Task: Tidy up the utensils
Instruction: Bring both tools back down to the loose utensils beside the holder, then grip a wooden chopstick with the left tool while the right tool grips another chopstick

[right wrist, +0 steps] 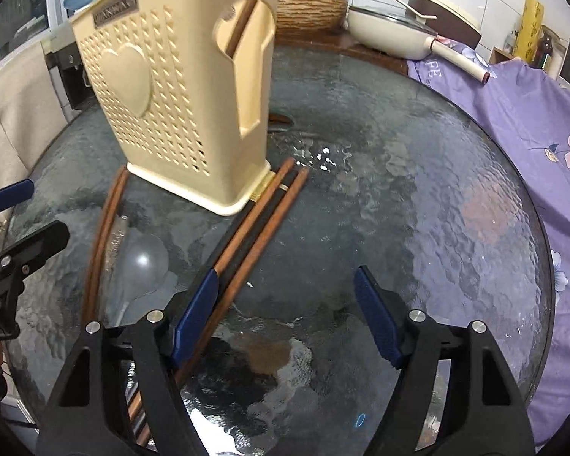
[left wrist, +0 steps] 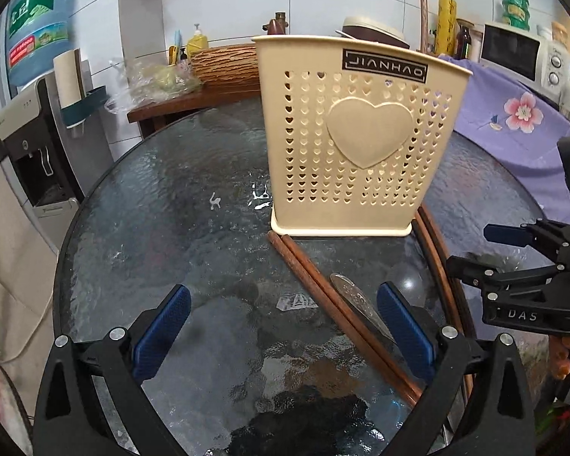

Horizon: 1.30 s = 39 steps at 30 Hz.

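Left gripper (left wrist: 283, 326) open, empty | right gripper (right wrist: 287, 317) open, empty | chopsticks (right wrist: 247, 235) point at holder (right wrist: 178, 95), your right seems nearer

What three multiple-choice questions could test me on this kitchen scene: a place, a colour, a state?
1. Where does the beige perforated plastic utensil holder stand? A. round dark glass table B. wall shelf C. purple cloth
2. The pads on the jaws are: A. red B. blue C. green
3. The holder is: A. toppled B. upside down C. upright
Answers: A, its base rests on the glass; B, both views show blue pads; C, its open rim faces up.
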Each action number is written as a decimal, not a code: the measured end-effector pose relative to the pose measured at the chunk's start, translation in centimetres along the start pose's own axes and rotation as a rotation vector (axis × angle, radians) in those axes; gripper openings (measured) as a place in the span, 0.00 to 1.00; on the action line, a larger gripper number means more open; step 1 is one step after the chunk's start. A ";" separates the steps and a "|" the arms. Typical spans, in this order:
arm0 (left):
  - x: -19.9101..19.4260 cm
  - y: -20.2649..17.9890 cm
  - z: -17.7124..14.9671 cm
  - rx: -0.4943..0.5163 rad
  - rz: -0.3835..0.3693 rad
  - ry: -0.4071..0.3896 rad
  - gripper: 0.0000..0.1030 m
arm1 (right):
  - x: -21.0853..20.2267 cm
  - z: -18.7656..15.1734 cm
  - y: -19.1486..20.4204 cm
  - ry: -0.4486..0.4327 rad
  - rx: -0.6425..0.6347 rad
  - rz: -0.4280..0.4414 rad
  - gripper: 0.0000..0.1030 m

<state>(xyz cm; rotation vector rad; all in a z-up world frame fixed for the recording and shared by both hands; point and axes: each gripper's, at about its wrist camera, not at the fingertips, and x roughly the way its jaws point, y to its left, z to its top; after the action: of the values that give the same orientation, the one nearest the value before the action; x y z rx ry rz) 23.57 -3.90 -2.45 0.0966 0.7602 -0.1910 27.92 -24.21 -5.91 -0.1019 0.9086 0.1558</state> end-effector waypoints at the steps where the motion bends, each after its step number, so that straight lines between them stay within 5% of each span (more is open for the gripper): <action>1: 0.1 -0.1 0.0 0.009 0.006 0.004 0.94 | 0.0 0.0 -0.1 -0.001 0.004 0.000 0.71; 9: 1.5 -0.8 -0.3 0.065 0.045 0.045 0.92 | 0.0 -0.4 -2.4 0.035 -0.027 -0.079 0.71; 16: 2.4 -1.1 -0.3 0.097 0.069 0.084 0.83 | -1.0 -1.5 -4.7 0.022 0.055 -0.031 0.71; 23: 1.7 1.0 -0.9 0.149 0.198 0.120 0.79 | -1.4 -1.2 -3.1 0.012 0.019 -0.019 0.71; 28: 0.9 2.4 0.0 0.048 0.123 0.110 0.78 | -0.8 -0.2 -2.4 0.025 0.041 -0.008 0.70; 34: 1.9 1.4 1.4 -0.007 0.070 0.120 0.78 | 0.3 1.3 -2.3 0.055 0.100 0.041 0.56; 39: 3.2 1.1 1.8 -0.039 0.061 0.150 0.61 | 1.6 2.1 -2.2 0.081 0.137 0.042 0.46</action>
<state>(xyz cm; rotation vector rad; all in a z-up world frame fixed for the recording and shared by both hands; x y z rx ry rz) 27.22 -3.57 -3.33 0.0978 0.9089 -0.1113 30.93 -25.94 -5.84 0.0383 1.0002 0.1286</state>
